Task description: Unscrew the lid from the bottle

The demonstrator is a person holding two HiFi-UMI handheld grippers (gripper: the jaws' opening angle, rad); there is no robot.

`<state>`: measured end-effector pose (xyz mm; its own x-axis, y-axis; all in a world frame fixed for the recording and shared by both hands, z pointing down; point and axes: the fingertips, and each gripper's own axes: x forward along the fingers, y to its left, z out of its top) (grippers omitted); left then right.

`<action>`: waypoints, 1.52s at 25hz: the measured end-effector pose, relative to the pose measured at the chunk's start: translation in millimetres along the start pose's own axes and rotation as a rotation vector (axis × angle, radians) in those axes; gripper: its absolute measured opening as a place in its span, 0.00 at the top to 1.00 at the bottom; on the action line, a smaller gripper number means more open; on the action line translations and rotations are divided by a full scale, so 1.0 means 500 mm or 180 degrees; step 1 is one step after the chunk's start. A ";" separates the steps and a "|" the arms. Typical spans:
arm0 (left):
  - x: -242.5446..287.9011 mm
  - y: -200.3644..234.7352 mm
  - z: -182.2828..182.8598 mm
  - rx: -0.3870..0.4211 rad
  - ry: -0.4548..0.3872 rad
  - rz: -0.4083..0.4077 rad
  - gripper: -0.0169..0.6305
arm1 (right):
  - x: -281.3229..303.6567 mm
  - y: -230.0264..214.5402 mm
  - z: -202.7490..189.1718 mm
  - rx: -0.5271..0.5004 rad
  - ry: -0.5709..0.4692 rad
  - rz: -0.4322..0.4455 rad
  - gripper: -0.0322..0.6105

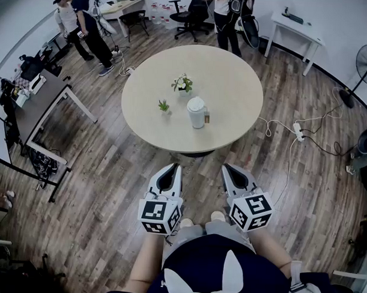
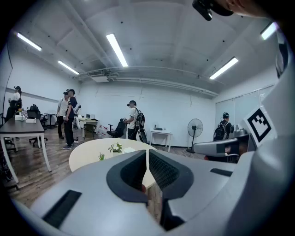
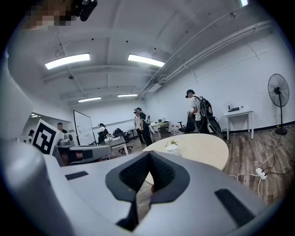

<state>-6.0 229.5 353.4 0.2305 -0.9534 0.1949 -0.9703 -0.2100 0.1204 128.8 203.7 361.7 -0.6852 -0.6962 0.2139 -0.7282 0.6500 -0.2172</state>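
– While the left gripper [image 1: 174,168] and the right gripper [image 1: 227,169] hang side by side above the floor [image 1: 110,188], how do their jaws stand?

– Both pairs are pressed together with nothing between them. Each gripper view shows the dark pads meeting along one line, tips aimed slightly downward toward the table [image 1: 233,90].

– Where is the bottle?

– White and upright, the bottle [image 1: 196,114] stands on the table near its middle, a little toward the person's side and well apart from both grippers. Its lid [image 1: 196,102] is on. A flowering plant [image 1: 183,84] stands just beyond it, and a small plant [image 1: 164,105] is near its left in the head view.

– Which step is in hand?

– Judged from the gap, the approach. Neither gripper touches bottle or lid, so unscrewing is not yet begun.

– What does the next move call for?

– Probably closing the distance to the table and parting both pairs of jaws. One gripper would then clamp the body to hold it steady while the other closes on the lid and turns. Which gripper takes which part cannot be told. The body grip likely needs to be firm, or the round bottle may spin with its lid.
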 end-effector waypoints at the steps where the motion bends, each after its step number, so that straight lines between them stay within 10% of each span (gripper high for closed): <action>1: -0.004 0.004 0.001 0.0006 -0.0010 0.0000 0.92 | 0.001 0.005 -0.001 -0.0001 -0.0003 -0.0002 0.95; 29: 0.025 0.071 -0.038 -0.0001 0.0057 -0.0687 0.91 | 0.064 0.043 -0.052 0.0156 -0.0040 -0.0292 0.89; 33: 0.069 0.088 -0.025 0.0071 0.0059 -0.0732 0.65 | 0.111 0.017 -0.036 0.0166 -0.0003 -0.0209 0.76; 38: 0.141 0.119 -0.017 0.0158 0.0099 -0.0692 0.55 | 0.181 -0.034 -0.015 0.0137 0.0114 -0.0114 0.60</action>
<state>-46.6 151.5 382.6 0.4360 -0.8775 0.1997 -0.8998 -0.4210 0.1148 79.1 131.7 391.7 -0.6592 -0.7070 0.2561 -0.7517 0.6105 -0.2495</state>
